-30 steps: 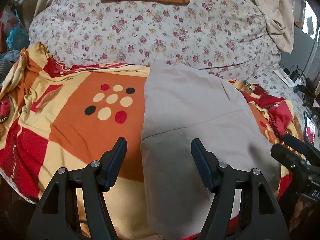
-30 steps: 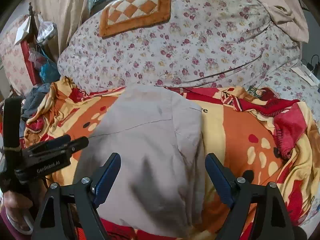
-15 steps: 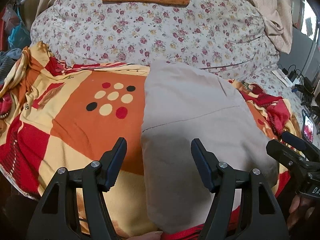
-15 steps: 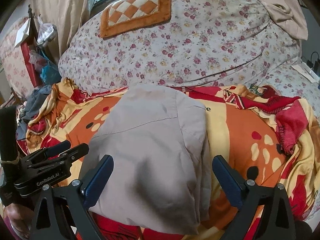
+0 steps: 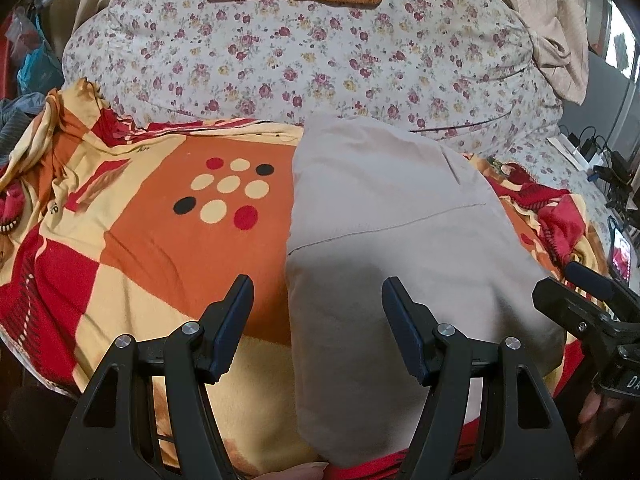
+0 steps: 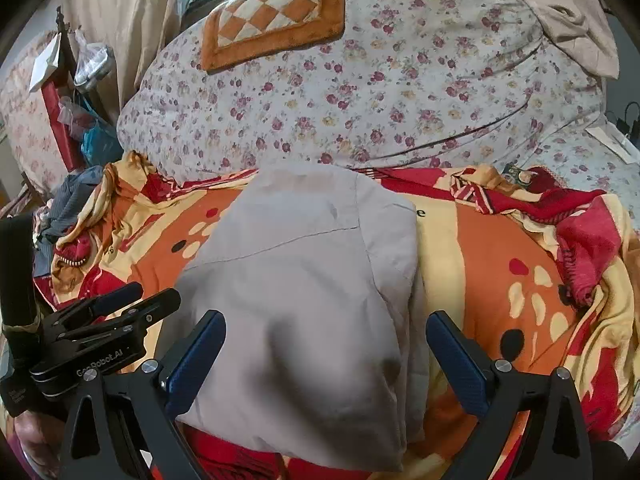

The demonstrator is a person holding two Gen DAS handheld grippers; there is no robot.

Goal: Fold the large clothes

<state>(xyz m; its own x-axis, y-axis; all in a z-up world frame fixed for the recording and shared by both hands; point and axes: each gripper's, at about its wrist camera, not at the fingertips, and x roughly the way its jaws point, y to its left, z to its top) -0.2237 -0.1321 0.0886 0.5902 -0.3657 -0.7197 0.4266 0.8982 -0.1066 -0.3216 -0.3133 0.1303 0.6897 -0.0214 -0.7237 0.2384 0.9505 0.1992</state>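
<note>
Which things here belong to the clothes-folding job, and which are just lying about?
Part of the job:
- folded beige garment
- left gripper, open
- right gripper, jaws just opened wide, empty

Just lying about:
- orange patterned blanket
- floral quilt
- checkered orange mat
- cables

Beige garment, folded into long rectangle, lying flat on orange-red patterned blanket.
</note>
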